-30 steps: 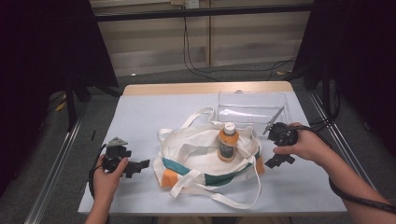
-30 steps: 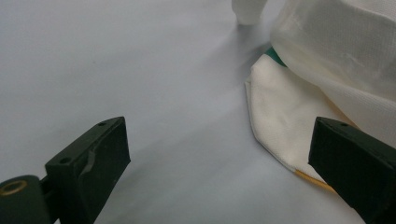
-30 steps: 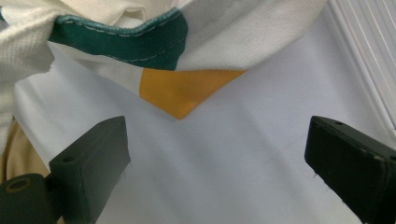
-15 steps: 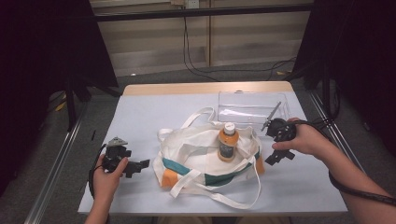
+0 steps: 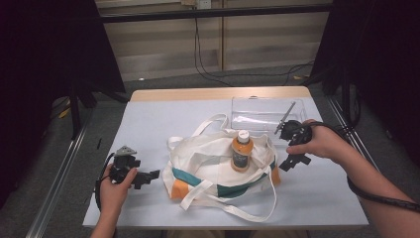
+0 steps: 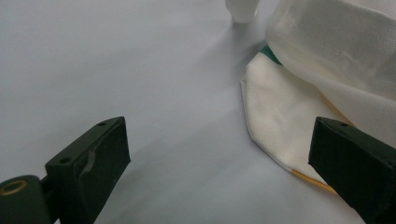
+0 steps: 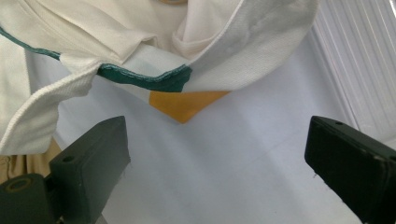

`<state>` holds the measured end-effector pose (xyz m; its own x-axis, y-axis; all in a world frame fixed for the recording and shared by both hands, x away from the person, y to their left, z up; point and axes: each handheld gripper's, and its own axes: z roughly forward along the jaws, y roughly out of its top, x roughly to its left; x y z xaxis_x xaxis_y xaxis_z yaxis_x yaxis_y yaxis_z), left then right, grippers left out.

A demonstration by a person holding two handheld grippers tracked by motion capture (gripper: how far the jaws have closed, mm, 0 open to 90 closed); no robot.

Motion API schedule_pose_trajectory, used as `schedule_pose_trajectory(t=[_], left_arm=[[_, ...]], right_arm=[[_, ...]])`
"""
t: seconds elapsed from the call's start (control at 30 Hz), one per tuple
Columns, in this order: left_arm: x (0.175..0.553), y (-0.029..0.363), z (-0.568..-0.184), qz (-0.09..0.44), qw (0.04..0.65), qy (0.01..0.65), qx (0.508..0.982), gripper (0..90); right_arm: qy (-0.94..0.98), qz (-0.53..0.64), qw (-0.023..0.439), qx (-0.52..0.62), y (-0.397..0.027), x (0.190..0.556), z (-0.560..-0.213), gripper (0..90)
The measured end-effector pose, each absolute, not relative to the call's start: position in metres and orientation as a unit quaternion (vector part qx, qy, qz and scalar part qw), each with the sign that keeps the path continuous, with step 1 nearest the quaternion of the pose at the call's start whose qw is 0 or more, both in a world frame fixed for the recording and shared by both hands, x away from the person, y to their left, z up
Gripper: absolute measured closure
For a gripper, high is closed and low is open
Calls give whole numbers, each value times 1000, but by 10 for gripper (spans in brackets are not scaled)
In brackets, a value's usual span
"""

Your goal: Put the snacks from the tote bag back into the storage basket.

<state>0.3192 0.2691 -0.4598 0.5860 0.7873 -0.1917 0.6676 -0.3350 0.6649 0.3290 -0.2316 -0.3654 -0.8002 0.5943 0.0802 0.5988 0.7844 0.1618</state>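
A white tote bag with teal and orange bands lies crumpled in the middle of the pale table. An orange bottle with a white cap stands upright in its folds. My left gripper rests open on the table just left of the bag. In the left gripper view the bag is ahead on the right, and nothing sits between the left gripper's jaws. My right gripper hovers open at the bag's right end. In the right gripper view the right gripper stands open over the bag's orange corner, holding nothing.
A clear plastic tray sits at the back right of the table, just behind the right hand. Bag straps trail toward the front edge. Bare table surface stretches left of and behind the bag.
The right hand and its gripper have drifted slightly away from the person, toward the tray. The left gripper, the bag and the bottle have stayed put.
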Motion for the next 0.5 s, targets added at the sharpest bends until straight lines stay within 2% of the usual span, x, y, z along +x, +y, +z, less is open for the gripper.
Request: schedule_pose_trajectory(t=[0.5], left_arm=[[319,269,-460,84,362,446,814,51]], right_arm=[[-946,-92,8,-312,-224,335,-353,65]])
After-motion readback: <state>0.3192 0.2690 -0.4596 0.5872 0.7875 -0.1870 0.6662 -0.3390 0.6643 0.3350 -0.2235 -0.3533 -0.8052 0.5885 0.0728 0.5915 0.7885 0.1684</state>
